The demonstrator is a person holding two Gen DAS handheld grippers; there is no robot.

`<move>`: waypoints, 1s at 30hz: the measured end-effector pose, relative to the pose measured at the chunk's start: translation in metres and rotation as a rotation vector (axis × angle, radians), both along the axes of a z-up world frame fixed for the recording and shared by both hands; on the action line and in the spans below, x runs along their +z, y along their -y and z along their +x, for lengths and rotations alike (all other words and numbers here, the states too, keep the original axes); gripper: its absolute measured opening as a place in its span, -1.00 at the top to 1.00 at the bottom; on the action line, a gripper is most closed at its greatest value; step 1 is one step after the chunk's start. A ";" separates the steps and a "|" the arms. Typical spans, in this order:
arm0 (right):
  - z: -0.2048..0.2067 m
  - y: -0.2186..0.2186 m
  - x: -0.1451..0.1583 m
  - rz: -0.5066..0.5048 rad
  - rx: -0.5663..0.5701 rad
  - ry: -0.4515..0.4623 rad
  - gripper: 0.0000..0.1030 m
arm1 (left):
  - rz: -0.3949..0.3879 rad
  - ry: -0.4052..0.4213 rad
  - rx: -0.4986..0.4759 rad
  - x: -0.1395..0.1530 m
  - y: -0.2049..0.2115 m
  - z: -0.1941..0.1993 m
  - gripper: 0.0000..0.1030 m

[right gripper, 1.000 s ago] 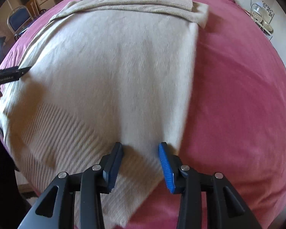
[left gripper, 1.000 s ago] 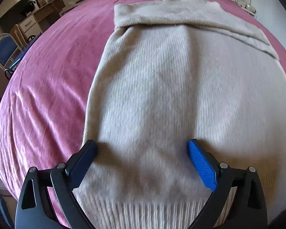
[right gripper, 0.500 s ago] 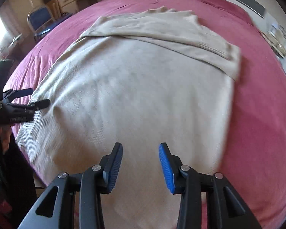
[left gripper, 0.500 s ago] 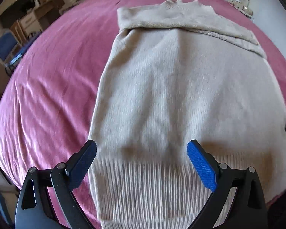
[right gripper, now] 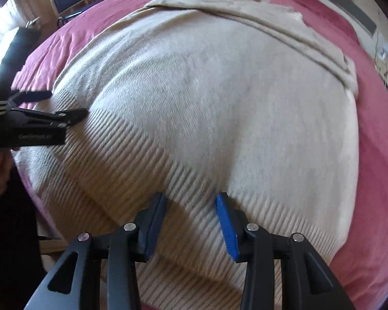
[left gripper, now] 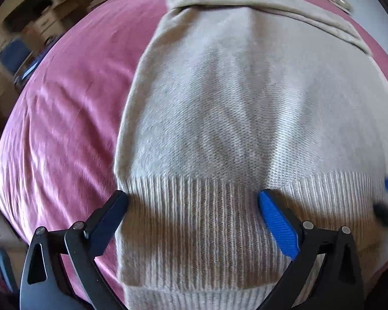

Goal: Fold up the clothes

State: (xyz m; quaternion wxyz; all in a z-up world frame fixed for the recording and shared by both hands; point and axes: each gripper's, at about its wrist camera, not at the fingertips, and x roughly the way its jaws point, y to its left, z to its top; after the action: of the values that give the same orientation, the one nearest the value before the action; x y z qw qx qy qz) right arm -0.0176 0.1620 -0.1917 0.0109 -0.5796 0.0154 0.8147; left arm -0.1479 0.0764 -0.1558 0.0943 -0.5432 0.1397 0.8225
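Beige sweater (left gripper: 245,108) on pink bedspread (left gripper: 64,118)

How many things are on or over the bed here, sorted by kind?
Beige sweater: 1
Pink bedspread: 1
Grippers: 2, left gripper and right gripper, both over the ribbed hem
Total: 4

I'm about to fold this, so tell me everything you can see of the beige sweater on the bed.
The beige sweater is a fine knit with a ribbed hem band nearest the cameras. It lies flat on the pink bedspread, collar at the far end, with the sleeves folded across the top. Both grippers hang over the hem with open jaws; neither visibly grips it.
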 end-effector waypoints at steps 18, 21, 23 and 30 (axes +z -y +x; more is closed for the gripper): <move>-0.127 0.060 0.022 0.004 0.133 -0.030 0.18 | 0.051 0.068 0.070 0.007 0.008 0.040 -0.99; -0.115 0.049 0.003 0.035 0.133 0.028 0.18 | 0.058 0.077 0.076 0.007 0.007 0.044 -0.99; -0.101 0.041 -0.001 0.016 0.142 0.023 0.18 | 0.054 0.079 0.076 0.006 0.004 0.046 -0.99; -0.045 0.020 -0.007 -0.033 0.136 0.009 0.14 | 0.047 0.077 0.072 0.009 -0.006 0.056 -0.99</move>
State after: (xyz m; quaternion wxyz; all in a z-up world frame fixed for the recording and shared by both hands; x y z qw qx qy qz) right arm -0.0622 0.1417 -0.1987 -0.0539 -0.5830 -0.0107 0.8106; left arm -0.0921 0.0820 -0.1464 0.0826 -0.5766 0.0970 0.8070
